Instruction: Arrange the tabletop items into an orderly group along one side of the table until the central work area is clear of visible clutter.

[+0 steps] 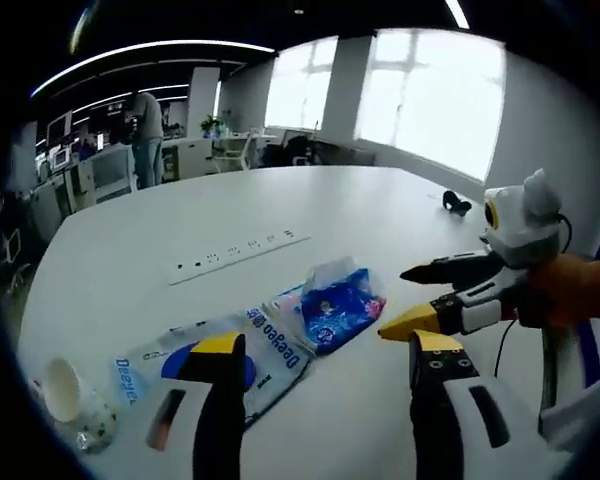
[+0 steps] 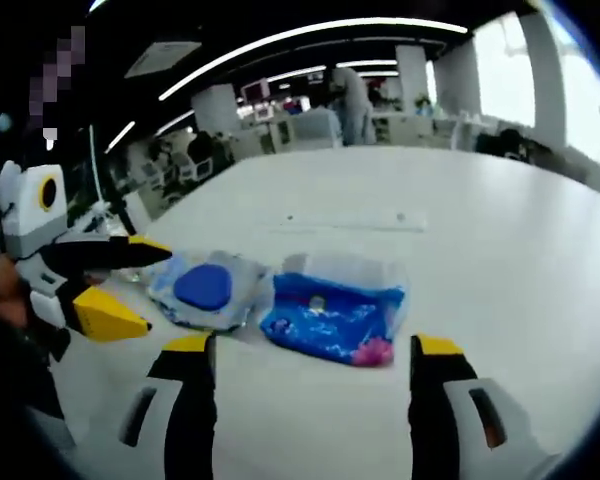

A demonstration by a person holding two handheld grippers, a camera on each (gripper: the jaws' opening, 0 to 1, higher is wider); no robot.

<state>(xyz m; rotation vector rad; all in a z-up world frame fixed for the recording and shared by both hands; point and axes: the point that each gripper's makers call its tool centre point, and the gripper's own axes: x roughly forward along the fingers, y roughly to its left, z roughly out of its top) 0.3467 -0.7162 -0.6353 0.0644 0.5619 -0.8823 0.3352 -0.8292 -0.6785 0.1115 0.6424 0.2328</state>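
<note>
Packets lie side by side on the white table (image 1: 380, 230): a clear wipes packet (image 1: 205, 362) with a blue oval label and blue lettering, and just beside it a blue tissue packet (image 1: 335, 305) with a crinkled clear top. What either wrapper contains cannot be made out beyond its printed film. In the left gripper view the left gripper (image 1: 328, 350) holds its yellow-tipped jaws wide apart with nothing between them, its left jaw overlapping the wipes packet at 7 o'clock. A white cup (image 1: 72, 398) with a dotted pattern lies tipped on its side at 8 o'clock, its inside not readable. The right gripper (image 1: 412, 298) comes in at 3 o'clock, jaws parted and empty, near the tissue packet. In the right gripper view its jaws (image 2: 310, 350) stand wide, the tissue packet (image 2: 335, 310) just beyond them.
</note>
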